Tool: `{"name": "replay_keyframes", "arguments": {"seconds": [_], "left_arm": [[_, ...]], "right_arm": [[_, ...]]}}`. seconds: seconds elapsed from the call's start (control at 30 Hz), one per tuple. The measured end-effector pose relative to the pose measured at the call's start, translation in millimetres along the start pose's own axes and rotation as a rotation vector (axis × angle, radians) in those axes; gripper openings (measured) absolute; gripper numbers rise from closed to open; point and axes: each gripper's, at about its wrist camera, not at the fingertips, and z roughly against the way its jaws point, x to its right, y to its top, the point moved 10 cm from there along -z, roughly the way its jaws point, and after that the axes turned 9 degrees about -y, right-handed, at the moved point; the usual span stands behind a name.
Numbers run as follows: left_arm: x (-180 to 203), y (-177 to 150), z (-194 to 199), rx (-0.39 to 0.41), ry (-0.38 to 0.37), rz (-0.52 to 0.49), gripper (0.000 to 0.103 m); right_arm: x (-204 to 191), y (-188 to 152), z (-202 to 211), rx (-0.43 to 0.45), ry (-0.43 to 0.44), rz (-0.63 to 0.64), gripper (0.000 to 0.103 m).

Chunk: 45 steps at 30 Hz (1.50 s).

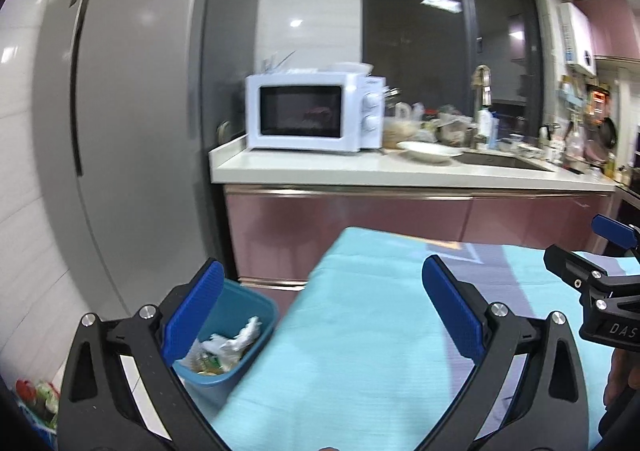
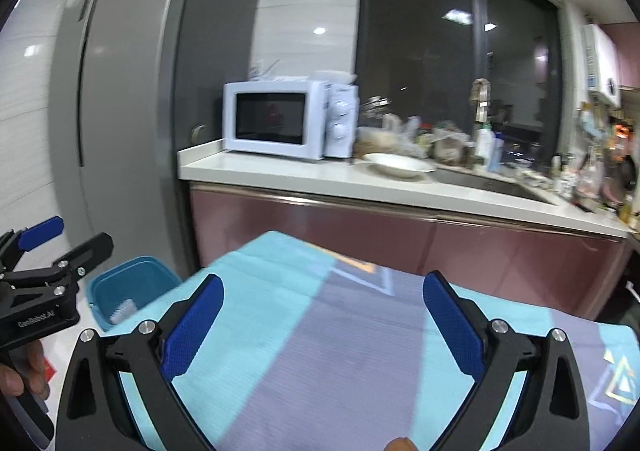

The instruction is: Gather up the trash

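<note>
A blue trash bin (image 1: 240,315) stands on the floor at the table's left end, with crumpled white paper and wrappers (image 1: 224,347) inside. It also shows in the right wrist view (image 2: 132,287). My left gripper (image 1: 320,311) is open and empty, held above the table's left edge beside the bin. My right gripper (image 2: 320,319) is open and empty above the middle of the table. Each gripper shows at the edge of the other's view: the right one (image 1: 600,271) and the left one (image 2: 44,263).
A table with a light blue and grey cloth (image 1: 360,311) lies below both grippers. Behind it runs a kitchen counter (image 1: 400,171) with a white microwave (image 1: 312,115), a plate (image 1: 428,151), a sink and clutter. A grey fridge (image 1: 120,111) stands at left.
</note>
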Motion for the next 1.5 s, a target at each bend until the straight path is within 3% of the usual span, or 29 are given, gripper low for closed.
{"name": "replay_keyframes", "arguments": {"seconds": [0.2,0.57,1.0,1.5], "left_arm": [[42,0,21,0.041,-0.053,-0.044,0.098],[109,-16,48,0.041,-0.126,-0.119,0.098],[136,-37,68,0.013,-0.18,-0.139,0.098],[141,-57,72,-0.023,-0.201,-0.138,0.098]], "right_arm": [[38,-8,28,0.03,-0.086,-0.023,0.096],[106,-36,77,0.048,-0.263,-0.096,0.096],[143,-56,132,0.114,-0.411,-0.191,0.096],[153,-76,165,0.15,-0.477,-0.242,0.097]]}}
